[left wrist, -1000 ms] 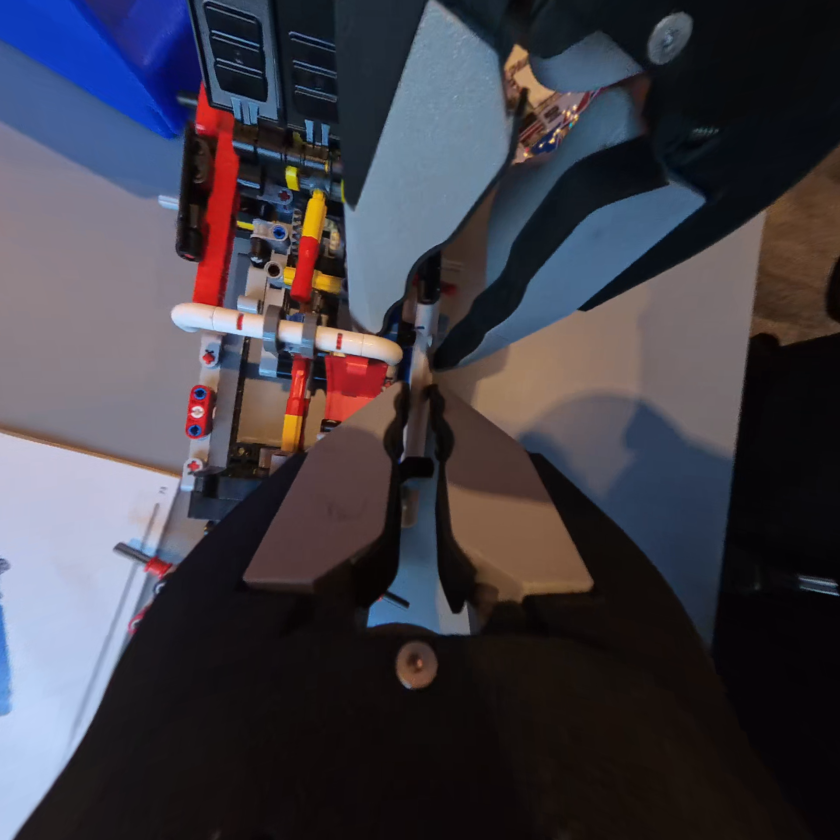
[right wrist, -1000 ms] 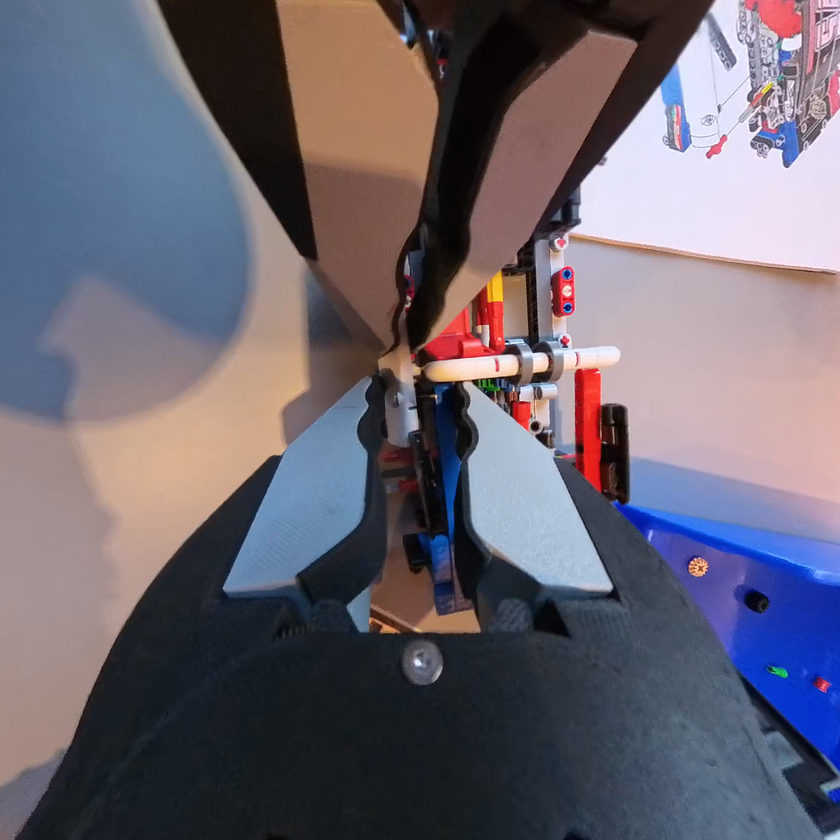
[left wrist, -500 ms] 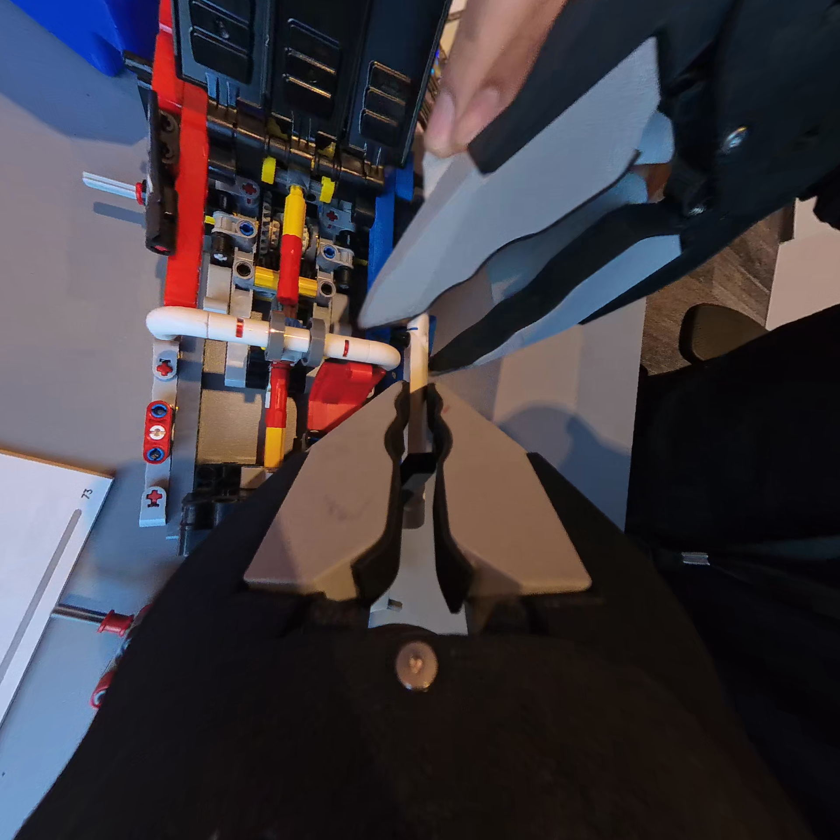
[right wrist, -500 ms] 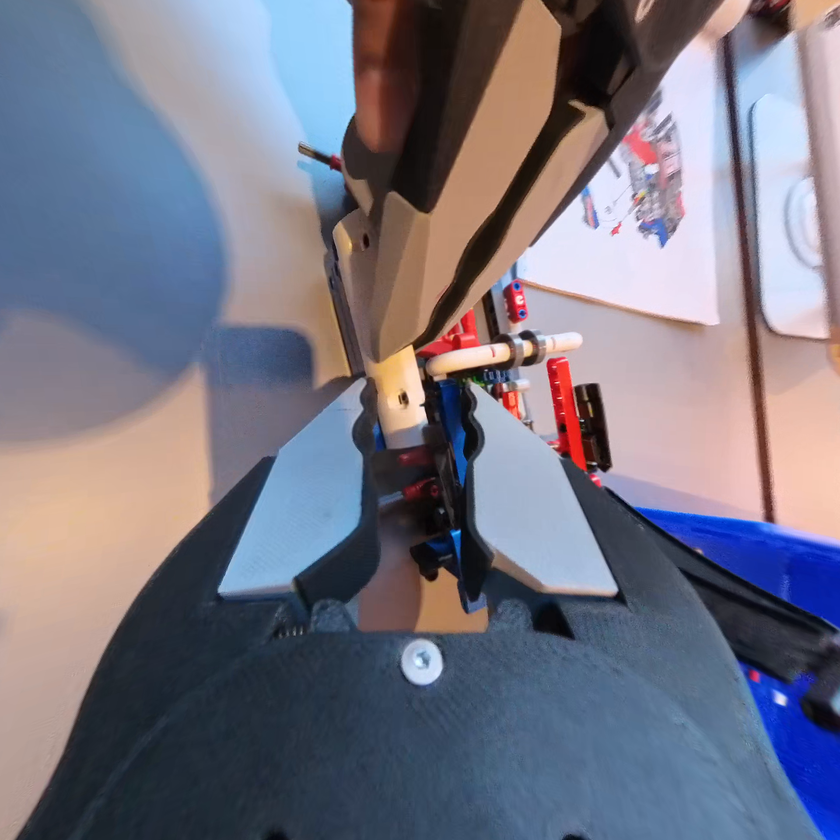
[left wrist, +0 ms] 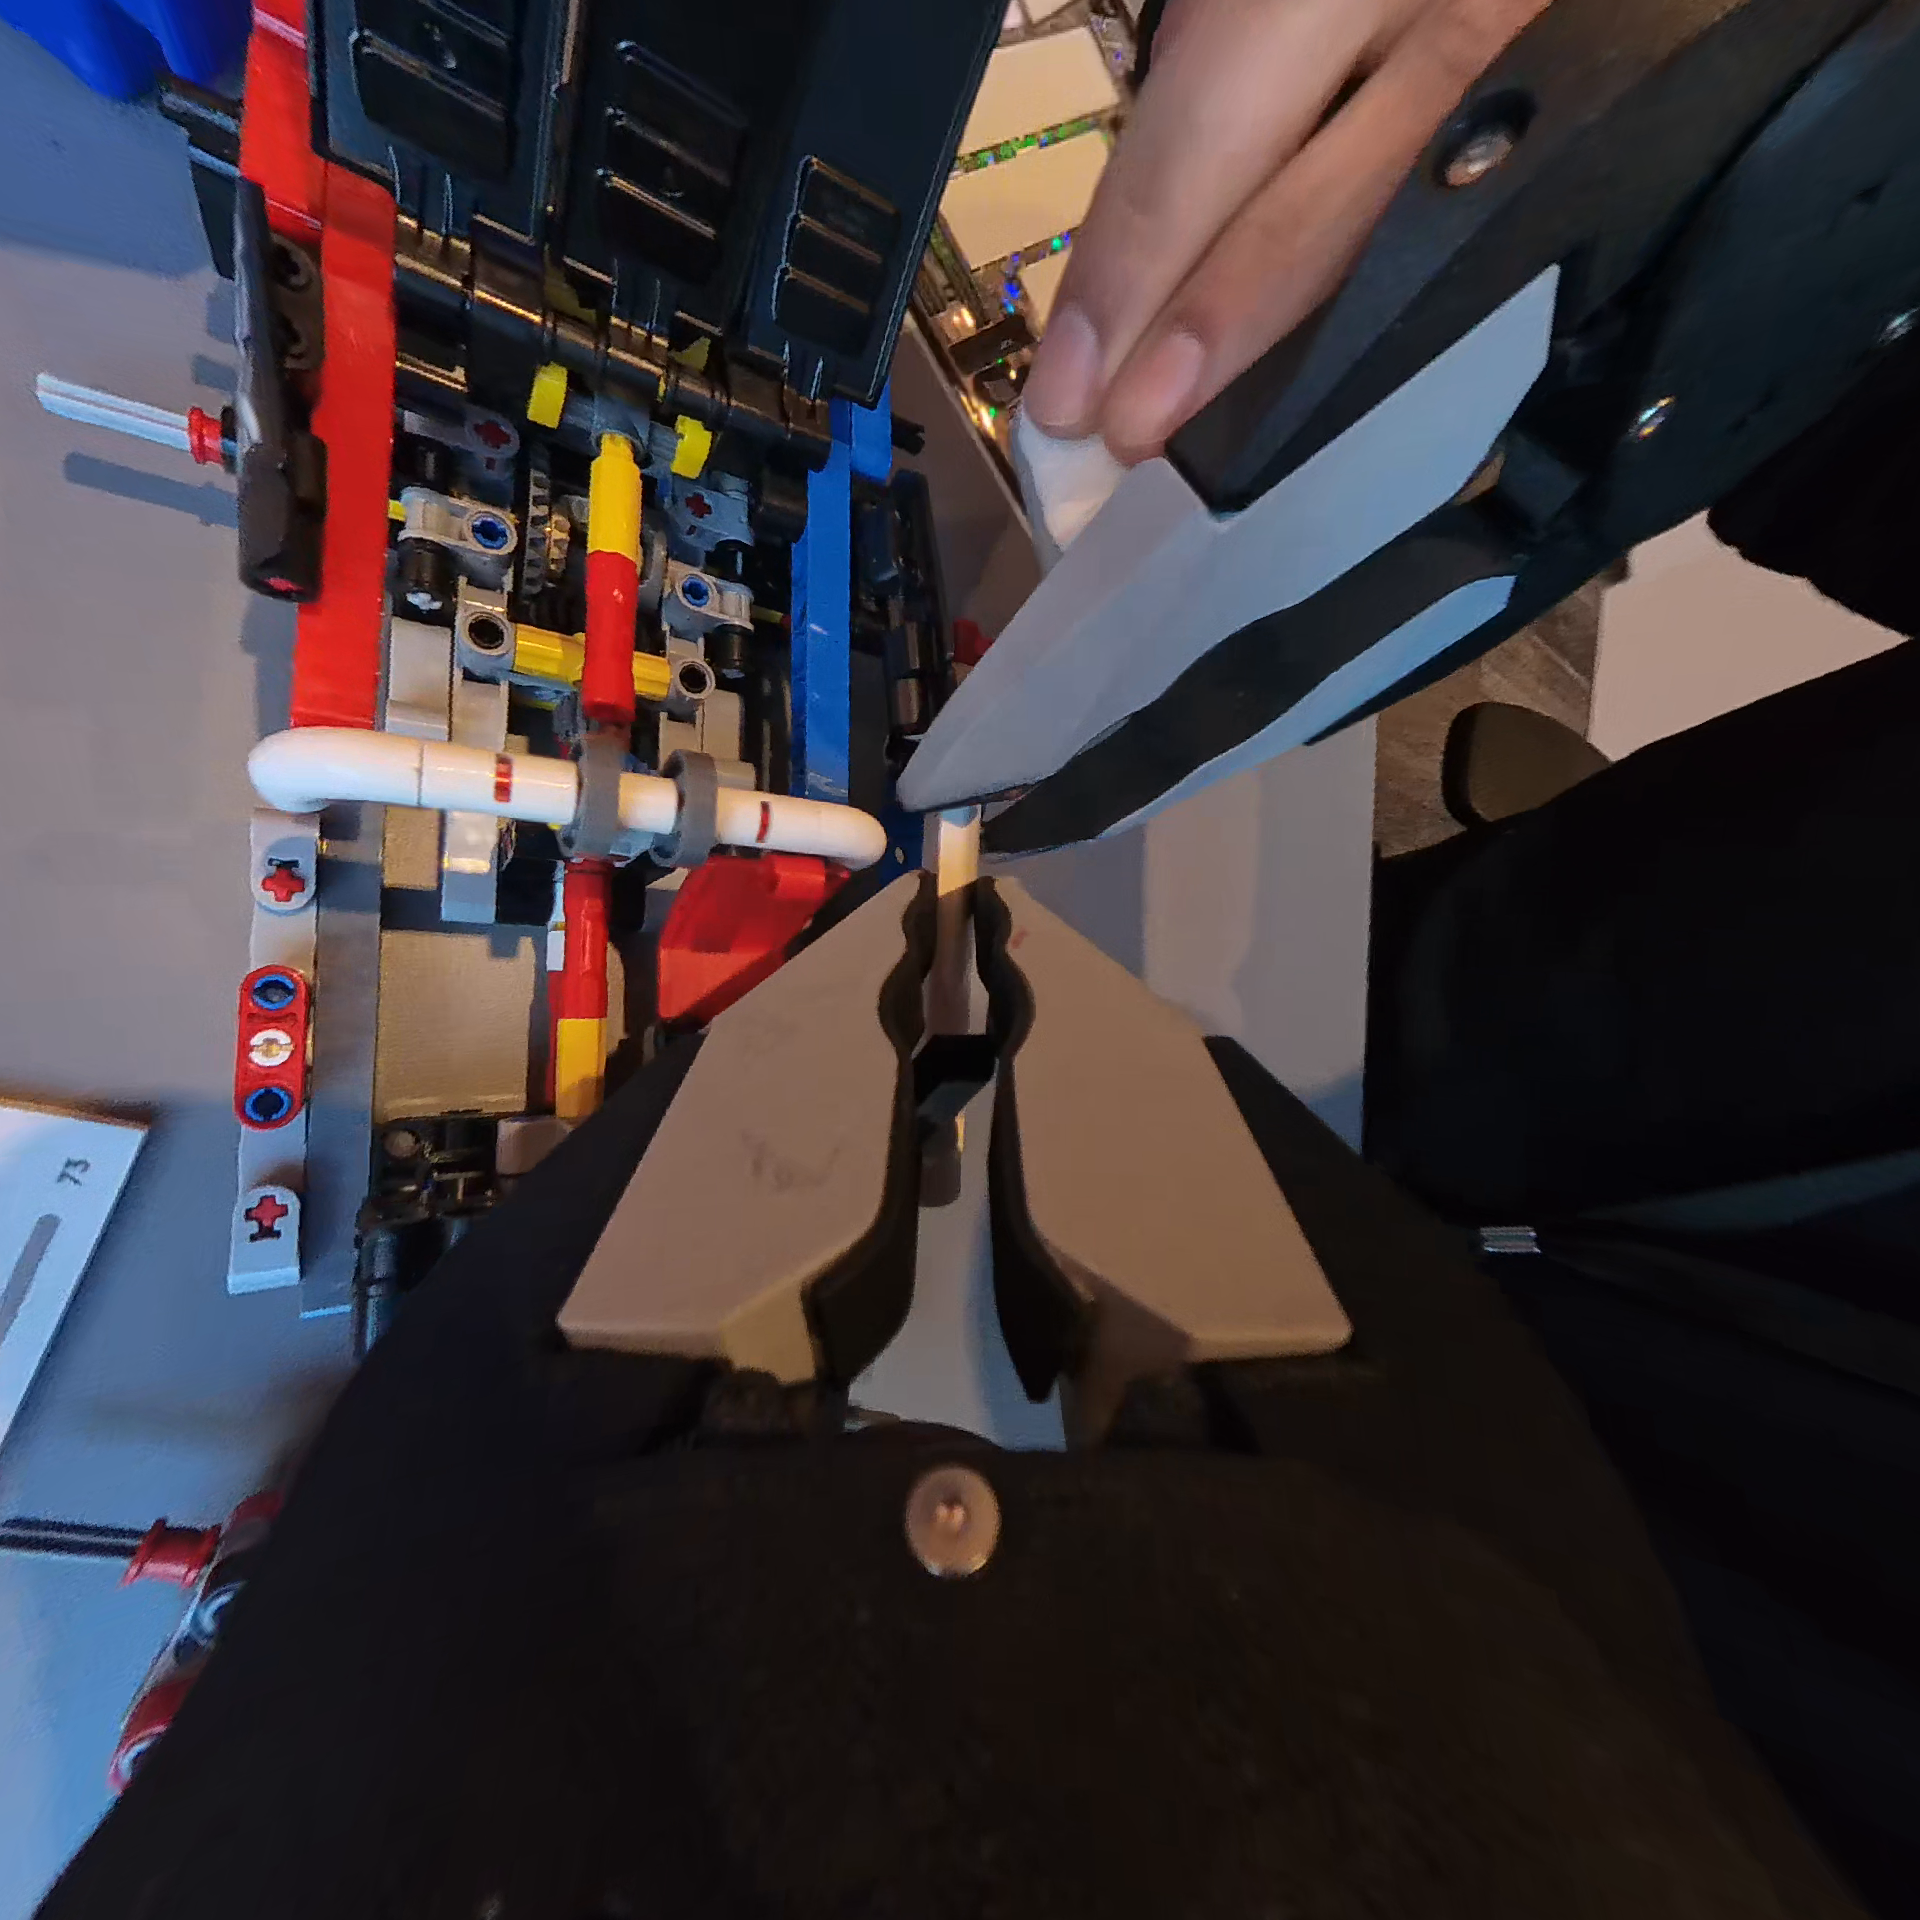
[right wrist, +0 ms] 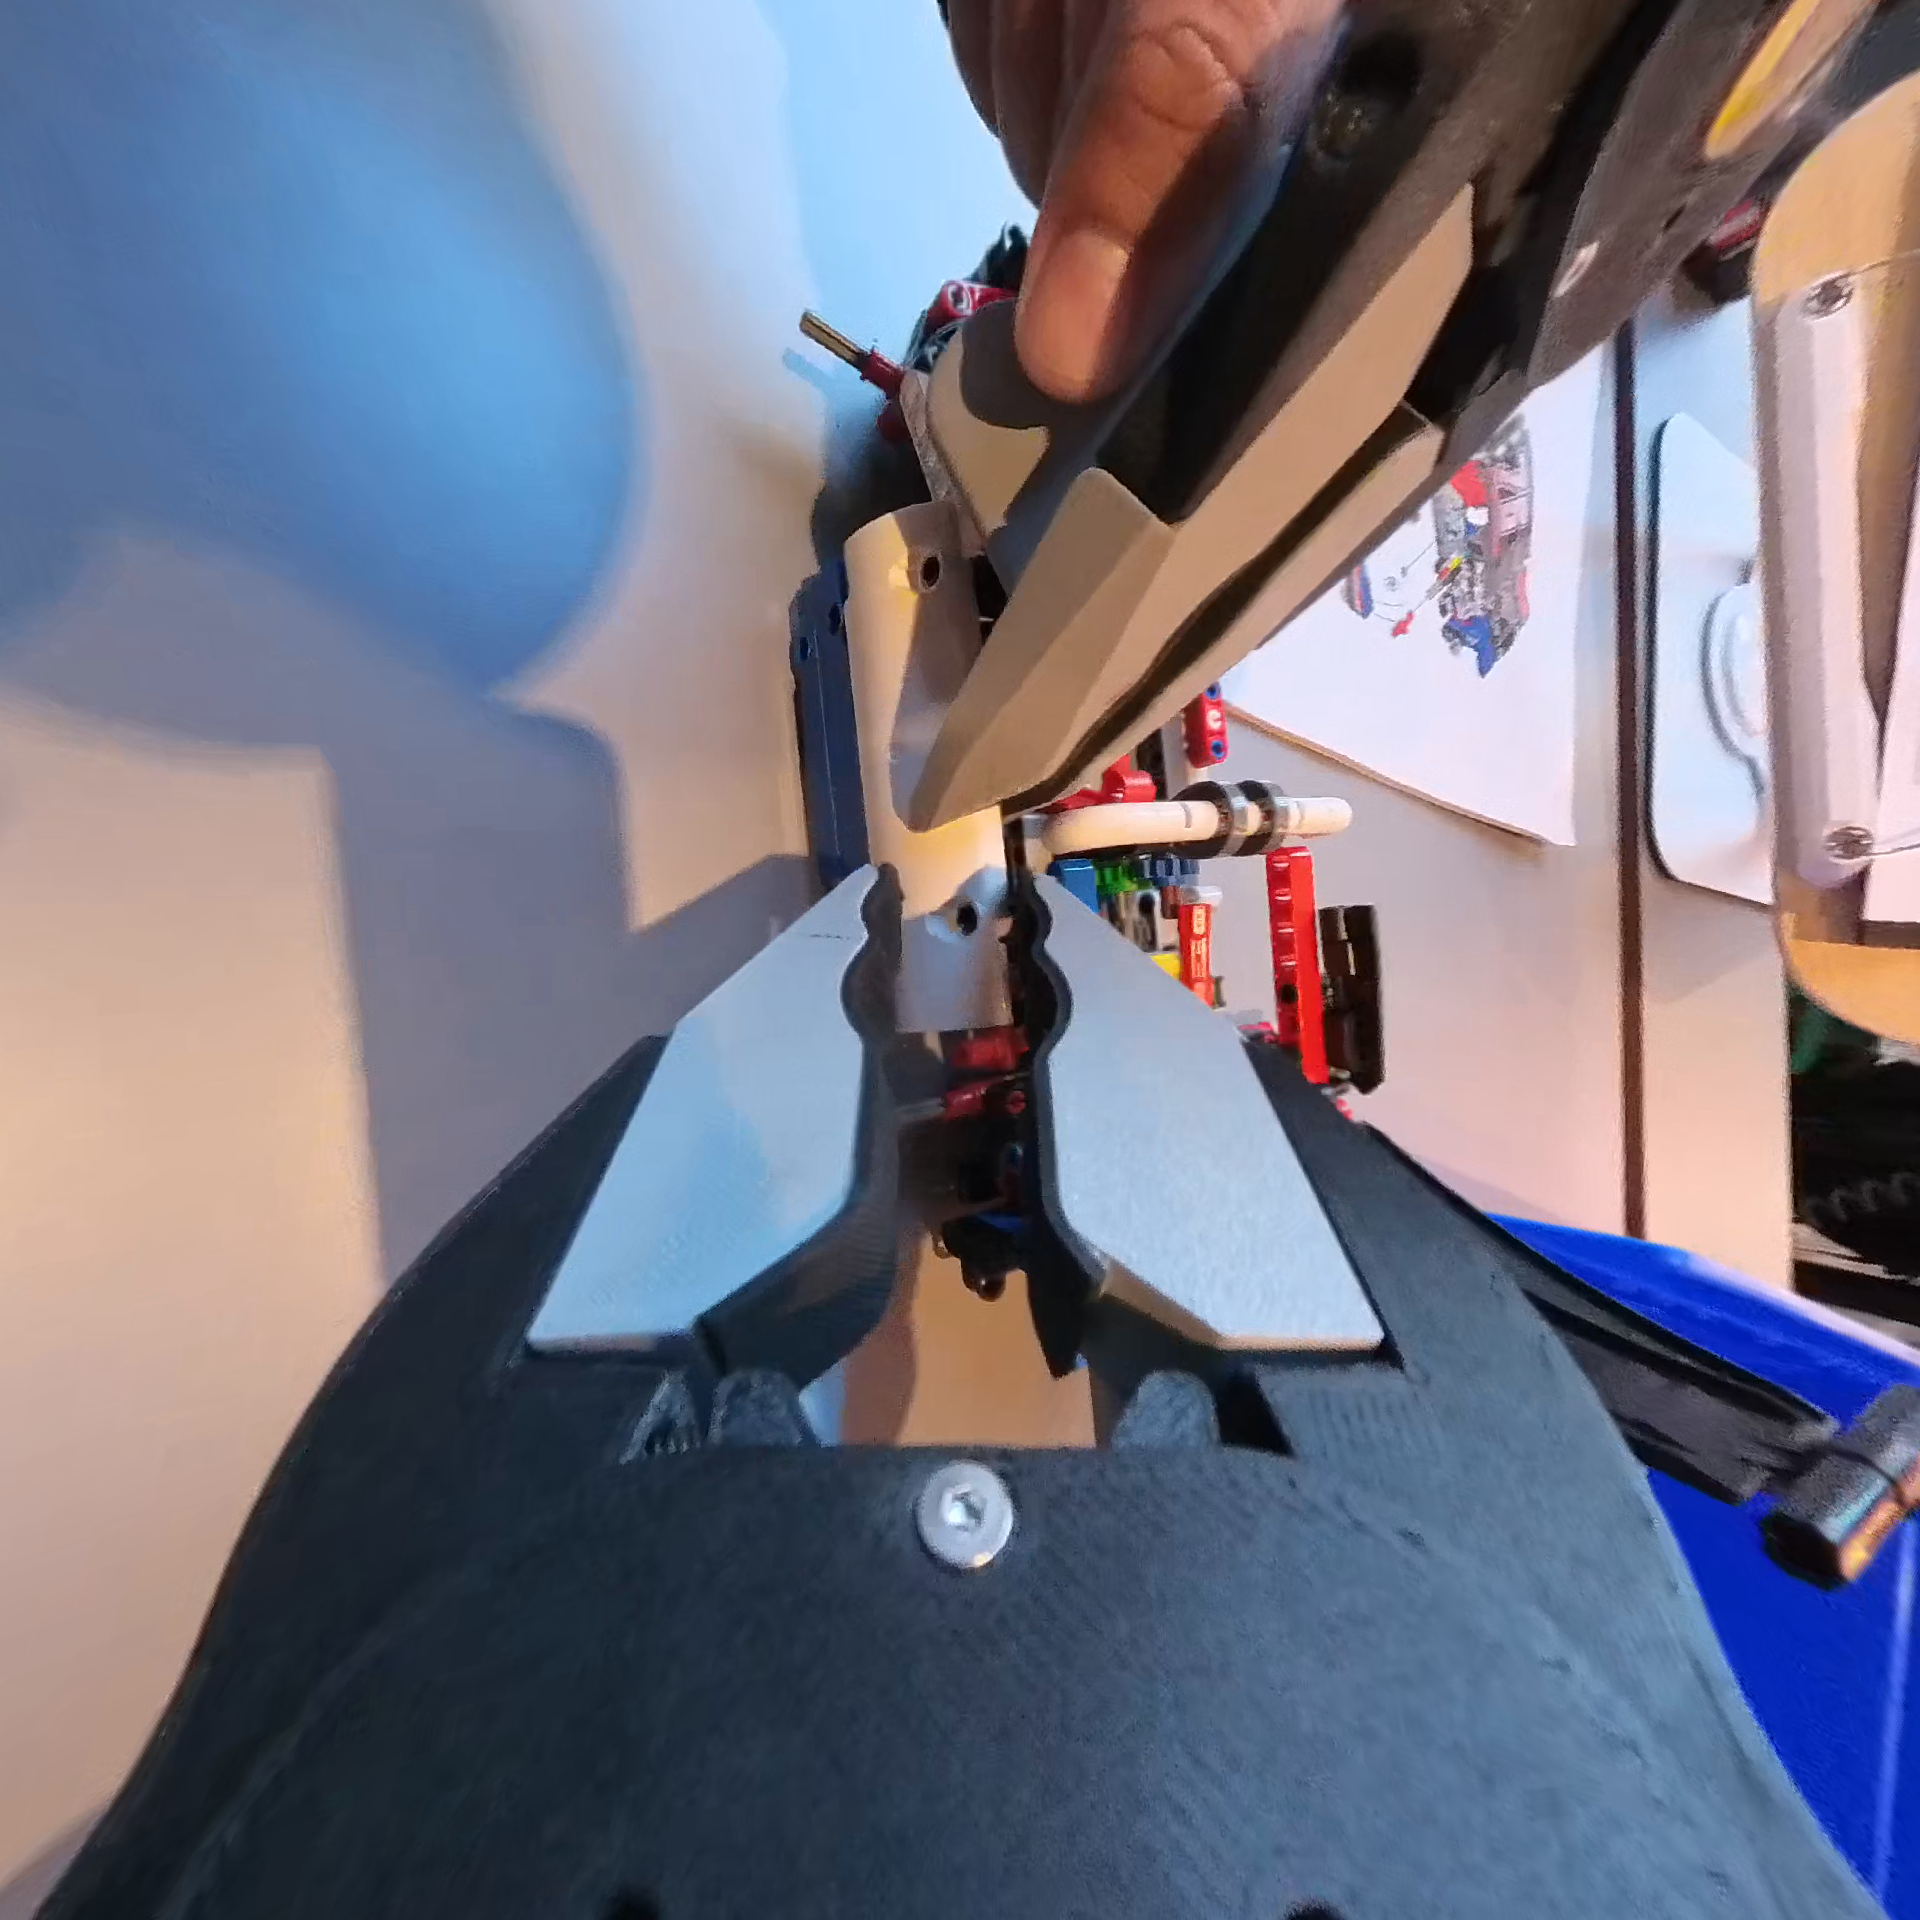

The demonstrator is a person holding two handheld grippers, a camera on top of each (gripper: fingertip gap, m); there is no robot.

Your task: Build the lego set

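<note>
Both tongs, left and right, clamp the model's white panel.

Both wide-angle views bend straight lines near their edges. The right wrist view is soft with motion blur along its left side, where warm light and broad blue-grey shadows fall across the tabletop. The left wrist view is dimmer, cooler and sharper
</note>
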